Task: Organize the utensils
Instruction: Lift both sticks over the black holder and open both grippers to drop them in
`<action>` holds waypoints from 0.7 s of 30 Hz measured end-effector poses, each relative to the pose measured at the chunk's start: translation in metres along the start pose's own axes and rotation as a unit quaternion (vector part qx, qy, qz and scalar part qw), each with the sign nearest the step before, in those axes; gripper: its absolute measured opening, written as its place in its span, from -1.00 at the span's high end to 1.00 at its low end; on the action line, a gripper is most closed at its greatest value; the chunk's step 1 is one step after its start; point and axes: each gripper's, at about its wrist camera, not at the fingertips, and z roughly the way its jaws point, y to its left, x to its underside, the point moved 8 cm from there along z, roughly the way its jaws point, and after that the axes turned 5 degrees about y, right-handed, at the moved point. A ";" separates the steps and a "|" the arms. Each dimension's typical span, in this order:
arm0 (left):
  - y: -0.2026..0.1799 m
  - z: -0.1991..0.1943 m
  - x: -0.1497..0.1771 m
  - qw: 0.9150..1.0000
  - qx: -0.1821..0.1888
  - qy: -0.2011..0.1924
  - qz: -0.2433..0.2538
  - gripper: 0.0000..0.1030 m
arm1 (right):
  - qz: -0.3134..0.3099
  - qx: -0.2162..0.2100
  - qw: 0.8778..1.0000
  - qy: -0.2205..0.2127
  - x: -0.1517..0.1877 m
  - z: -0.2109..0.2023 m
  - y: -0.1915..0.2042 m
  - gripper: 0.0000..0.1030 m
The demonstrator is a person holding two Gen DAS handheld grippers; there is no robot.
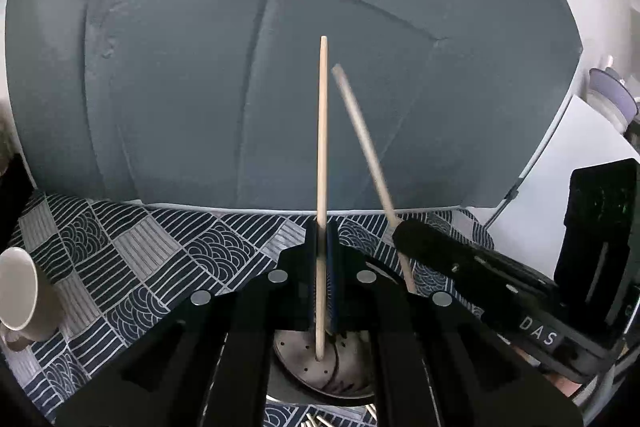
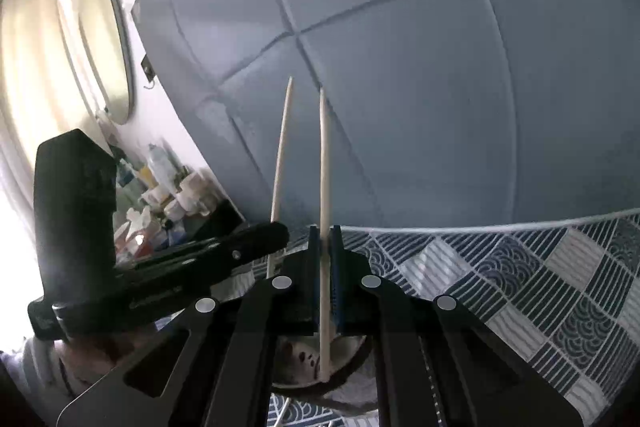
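My left gripper [image 1: 322, 227] is shut on a pale wooden chopstick [image 1: 322, 147] that stands nearly upright. Its lower end dips into a round perforated metal holder [image 1: 296, 351] right below the fingers. My right gripper [image 2: 325, 231] is shut on a second chopstick [image 2: 324, 167], whose lower end also reaches into the holder [image 2: 296, 355]. Each wrist view shows the other gripper close beside: the right gripper [image 1: 400, 227] with its tilted chopstick [image 1: 366, 147], and the left gripper [image 2: 280, 231] with its chopstick [image 2: 281, 155].
A patterned navy-and-white cloth [image 1: 140, 267] covers the table. A white mug [image 1: 18, 291] stands at the left edge. A grey padded panel [image 1: 240, 67] rises behind the table. More loose chopsticks [image 1: 316, 421] lie below the holder. Bottles [image 2: 168, 195] crowd a shelf at the far left.
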 end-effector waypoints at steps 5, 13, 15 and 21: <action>-0.004 0.005 0.007 1.000 -0.003 -0.008 0.016 0.91 | -0.002 -0.002 1.000 0.005 0.013 0.001 -0.003 0.91; -0.001 0.009 0.016 1.000 -0.009 0.006 0.007 0.90 | -0.012 0.002 1.000 0.016 0.026 0.004 0.000 0.91; 0.000 0.007 0.017 1.000 -0.002 0.010 0.001 0.81 | -0.011 -0.001 1.000 0.016 0.027 0.002 0.002 0.90; 0.003 -0.007 0.013 1.000 -0.008 0.001 -0.002 0.22 | 0.009 0.009 1.000 0.007 0.019 -0.012 -0.003 0.82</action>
